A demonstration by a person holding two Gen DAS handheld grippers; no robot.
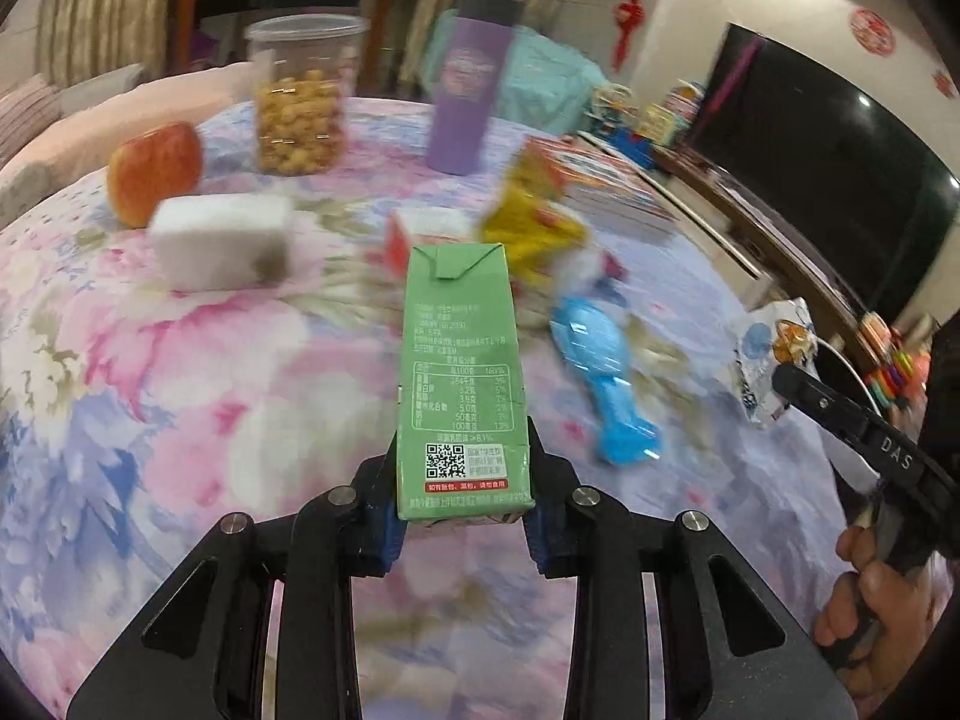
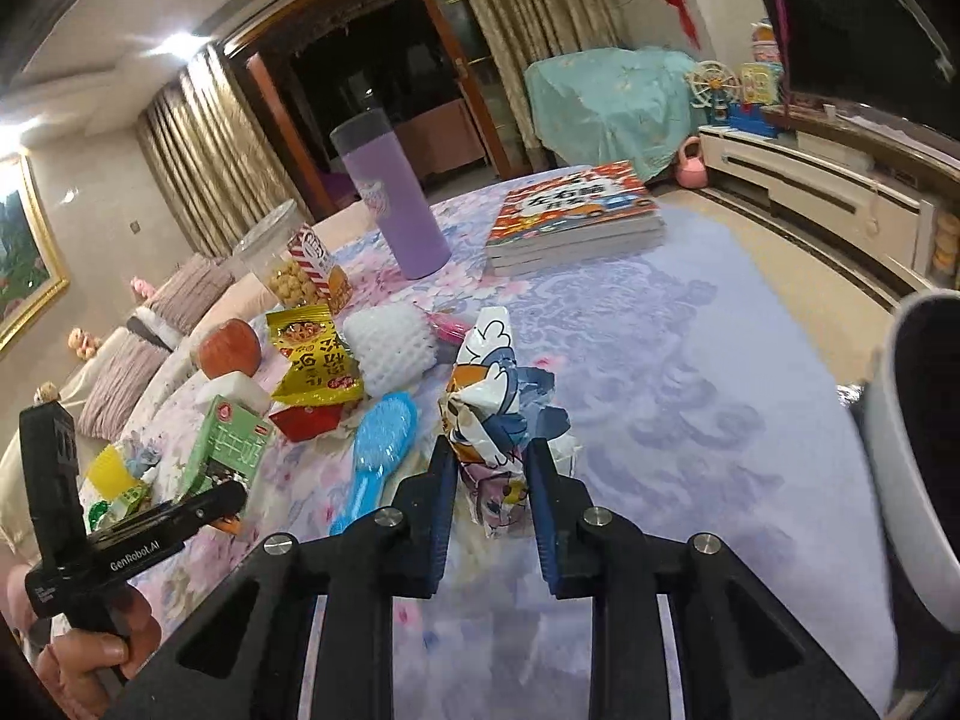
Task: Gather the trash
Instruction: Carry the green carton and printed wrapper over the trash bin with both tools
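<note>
My left gripper is shut on a green milk carton, held above the floral tablecloth; the carton also shows in the right wrist view. My right gripper is shut on a crumpled cartoon snack wrapper, which also shows in the left wrist view. A yellow snack bag, a white foam fruit net and a red-striped carton lie on the table.
On the table are an apple, a white sponge block, a jar of snacks, a purple bottle, a blue hairbrush and a stack of books. A white bin rim stands at right.
</note>
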